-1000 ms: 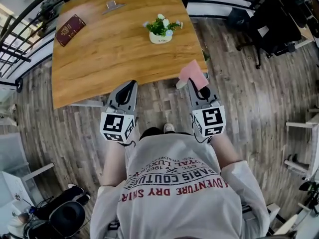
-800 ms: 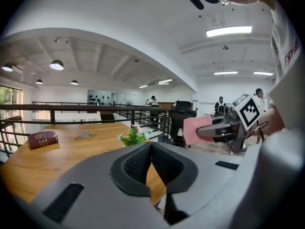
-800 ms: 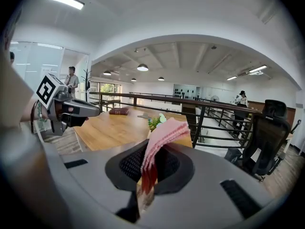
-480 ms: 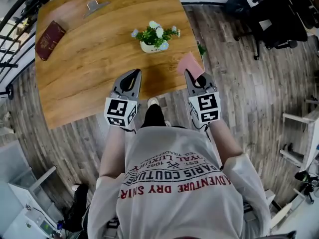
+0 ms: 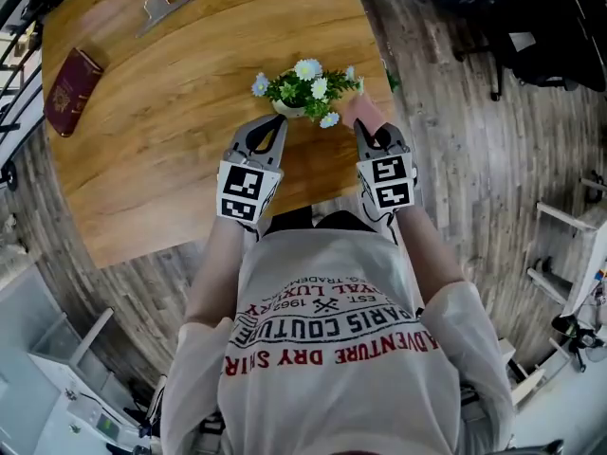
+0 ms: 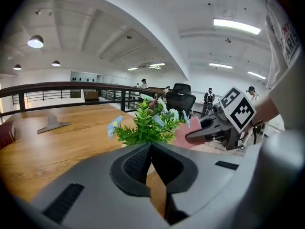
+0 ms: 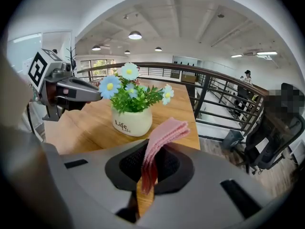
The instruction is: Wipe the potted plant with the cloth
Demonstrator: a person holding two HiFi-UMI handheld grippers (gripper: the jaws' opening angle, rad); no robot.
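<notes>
One table (image 5: 171,178). One plant (image 5: 305,88) in one white pot (image 7: 131,120). One pink cloth (image 7: 162,135). One red book (image 5: 71,79). One metal clip (image 5: 156,9). Two grippers: left gripper (image 5: 273,121), right gripper (image 5: 365,129). Black chairs (image 5: 531,27), count unclear.

Bright, even indoor light fills all three views. Strip lights (image 6: 237,25) and round ceiling lamps (image 6: 35,42) shine overhead, high beyond the left gripper (image 6: 151,146). More lamps glow above the right gripper (image 7: 151,153). The wooden table (image 5: 171,150) shows a pale sheen far ahead of both grippers and only soft shadows. Both gripper views bend strongly and have black corners. The nearest jaw bodies look soft.
</notes>
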